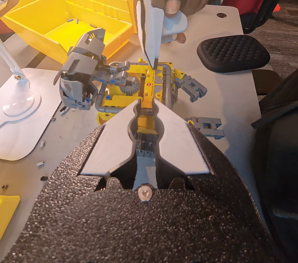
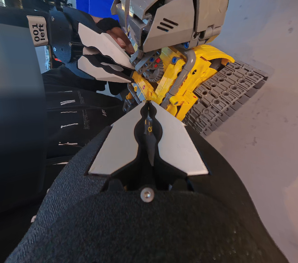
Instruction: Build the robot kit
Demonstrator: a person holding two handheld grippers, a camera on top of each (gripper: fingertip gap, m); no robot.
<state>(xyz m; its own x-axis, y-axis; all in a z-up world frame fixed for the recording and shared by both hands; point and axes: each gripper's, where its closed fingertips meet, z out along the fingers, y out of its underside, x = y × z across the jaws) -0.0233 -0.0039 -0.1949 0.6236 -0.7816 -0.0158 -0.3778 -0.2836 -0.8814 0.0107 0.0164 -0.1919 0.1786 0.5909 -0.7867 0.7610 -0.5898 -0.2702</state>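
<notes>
Left claw [image 1: 146, 102]: spread slightly, straddling the near end of the yellow toy digger [image 1: 145, 87] on the worktop [image 1: 225, 94].
Right claw [image 2: 148, 102]: tips pressed together, touching the digger's yellow deck from above.
Grey cab [image 1: 80, 74]: left of both claws.
Yellow bins [image 1: 64, 18]: beyond.

left gripper [image 1: 146, 102] showing matt white plastic fingers, rough speckled black body | brick model [image 1: 145, 84] between its jaws looking glossy yellow and grey plastic | right gripper [image 2: 147, 102] showing the same matt white plastic | table [image 1: 225, 94] beyond the jaws looking smooth, matt | bin [image 1: 67, 29] ahead-left gleaming glossy yellow plastic
</notes>
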